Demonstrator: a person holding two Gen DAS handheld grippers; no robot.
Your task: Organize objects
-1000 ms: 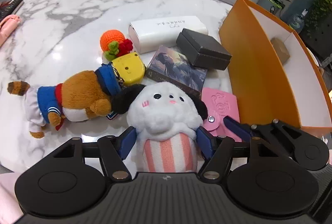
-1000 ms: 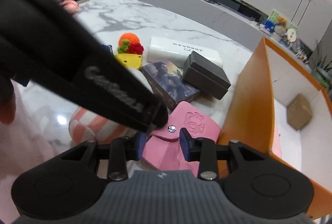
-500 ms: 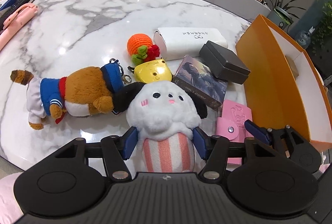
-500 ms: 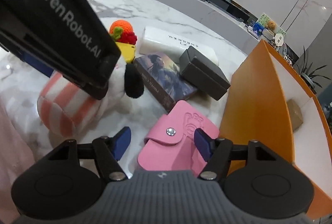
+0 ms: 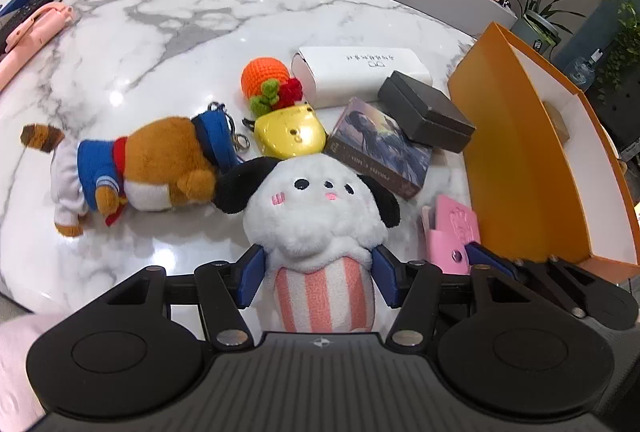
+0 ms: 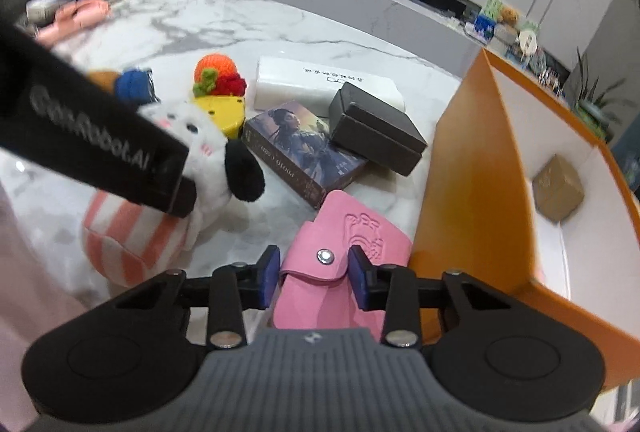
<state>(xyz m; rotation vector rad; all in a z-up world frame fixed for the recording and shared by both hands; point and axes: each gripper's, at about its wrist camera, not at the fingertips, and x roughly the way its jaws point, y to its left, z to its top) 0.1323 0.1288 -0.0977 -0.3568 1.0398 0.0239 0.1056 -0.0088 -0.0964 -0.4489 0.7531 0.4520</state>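
A white dog plush (image 5: 320,207) with black ears and a pink-striped body lies near the table's front edge. My left gripper (image 5: 318,274) is shut on its striped body, one blue pad pressed into each side. In the right wrist view the plush (image 6: 192,135) sits under the left gripper's black body (image 6: 100,147). My right gripper (image 6: 314,272) is closing, its pads against both sides of a pink snap wallet (image 6: 352,232). The wallet (image 5: 456,220) tilts up beside the orange box (image 6: 460,167), which holds a small brown box (image 6: 558,187).
On the marble table lie a brown raccoon plush (image 5: 148,163), a yellow toy (image 5: 290,135), an orange crochet ball (image 5: 264,77), a white case (image 5: 360,71), a black box (image 5: 428,115) and a picture box (image 5: 380,147). A pink object (image 5: 32,27) lies far left.
My right gripper let go of the pink wallet, spread wide, then closed on it again, and the wallet now tilts up. The left gripper tightened slightly on the plush.
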